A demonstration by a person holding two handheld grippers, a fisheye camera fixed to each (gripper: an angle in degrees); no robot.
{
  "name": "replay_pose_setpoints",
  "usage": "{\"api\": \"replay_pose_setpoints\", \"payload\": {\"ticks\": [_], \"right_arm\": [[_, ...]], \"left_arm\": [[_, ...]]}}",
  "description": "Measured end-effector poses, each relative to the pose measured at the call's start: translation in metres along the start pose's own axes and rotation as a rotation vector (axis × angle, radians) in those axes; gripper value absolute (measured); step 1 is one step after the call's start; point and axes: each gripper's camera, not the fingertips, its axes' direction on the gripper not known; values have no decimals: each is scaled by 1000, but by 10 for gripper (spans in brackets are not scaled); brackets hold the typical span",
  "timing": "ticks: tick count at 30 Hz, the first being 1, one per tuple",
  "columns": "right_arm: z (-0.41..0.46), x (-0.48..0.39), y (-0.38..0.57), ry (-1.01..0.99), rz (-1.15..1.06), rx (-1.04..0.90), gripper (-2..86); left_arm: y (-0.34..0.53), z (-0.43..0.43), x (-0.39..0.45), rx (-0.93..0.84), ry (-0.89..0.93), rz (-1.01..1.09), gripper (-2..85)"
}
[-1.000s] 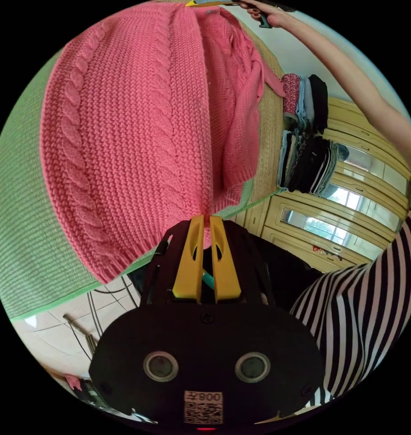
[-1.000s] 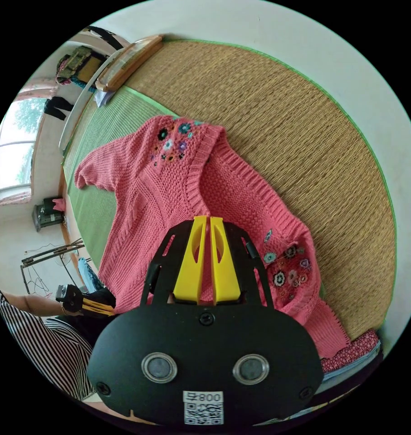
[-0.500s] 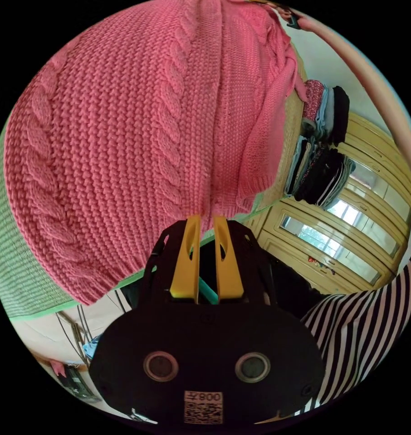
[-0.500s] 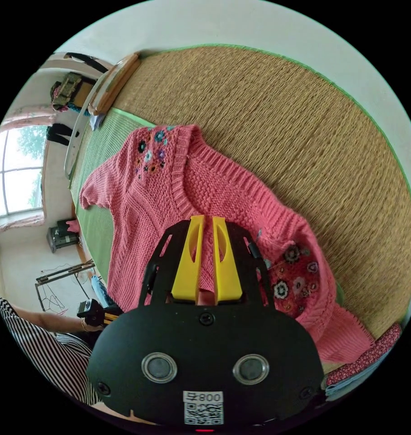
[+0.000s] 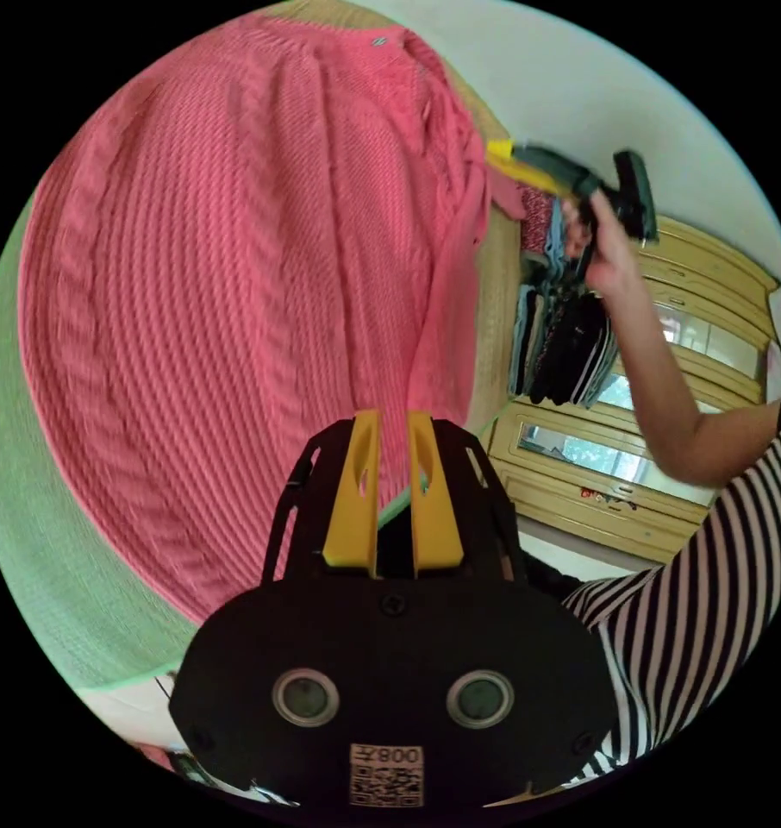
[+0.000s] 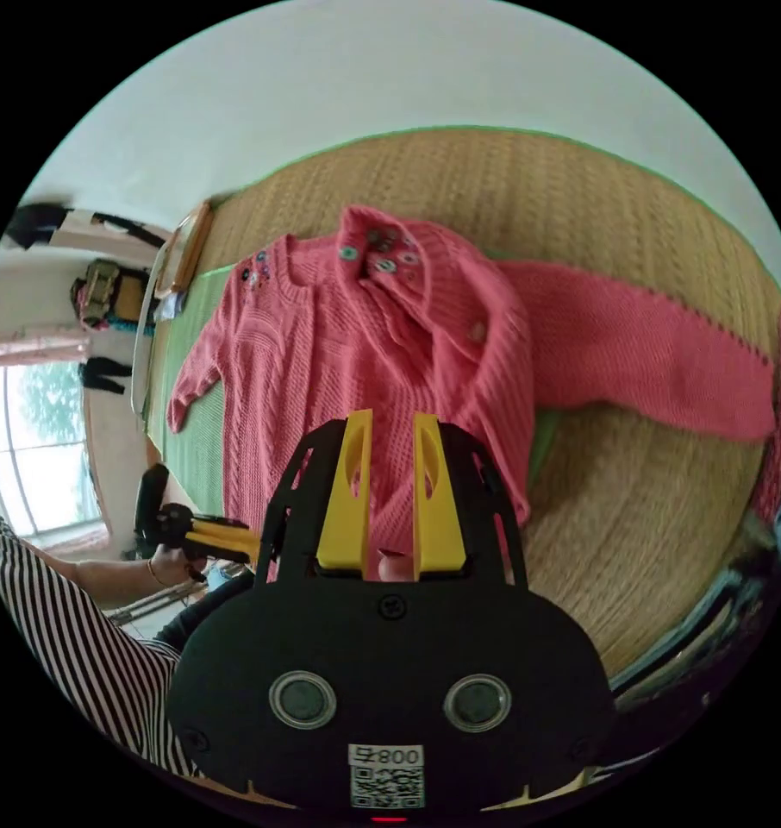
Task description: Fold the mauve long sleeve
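The mauve-pink cable-knit long sleeve (image 6: 356, 362) lies flat across a straw mat (image 6: 666, 233) and a green mat (image 6: 192, 448). One sleeve (image 6: 658, 358) stretches out sideways; the flowered collar (image 6: 382, 254) is flopped over. My right gripper (image 6: 389, 423) hovers above the sweater's body, jaws apart, nothing between them. In the left gripper view the knit (image 5: 235, 302) is blurred and close. My left gripper (image 5: 393, 424) sits over its hem with the jaws slightly apart. The right gripper (image 5: 537, 164) shows beside the sweater's far edge, and the left gripper (image 6: 214, 539) by the hem.
Folded clothes stand in a stack (image 5: 563, 345) at the mat's edge, also seen as a stack edge (image 6: 774, 448). A yellow cabinet (image 5: 692, 405) with mirrored doors stands behind it. The person's striped sleeve (image 5: 692, 621) is close by. A window (image 6: 37, 448) is to the side.
Both grippers' jaws have parted and let go of the sweater. The right gripper has drawn back, and the sweater now lies spread with a sleeve stretched out. Both cameras have shifted.
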Motion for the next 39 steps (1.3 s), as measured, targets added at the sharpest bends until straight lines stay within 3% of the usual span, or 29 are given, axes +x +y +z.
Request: {"api": "replay_pose_setpoints", "payload": {"ticks": [12, 19, 24, 35, 39], "right_arm": [[19, 134, 184, -28, 358, 5, 93], [47, 185, 245, -74, 415, 12, 94], [62, 204, 274, -116, 412, 33, 90], [89, 248, 333, -189, 418, 76, 85], [97, 256, 348, -189, 412, 79, 88]], "left_arm": [[-187, -10, 98, -39, -80, 344, 71], [-263, -17, 142, 25, -28, 350, 72], [-317, -30, 153, 89, -21, 209, 80], [-374, -82, 181, 229, -154, 102, 41], [-385, -107, 194, 247, -97, 124, 24]]}}
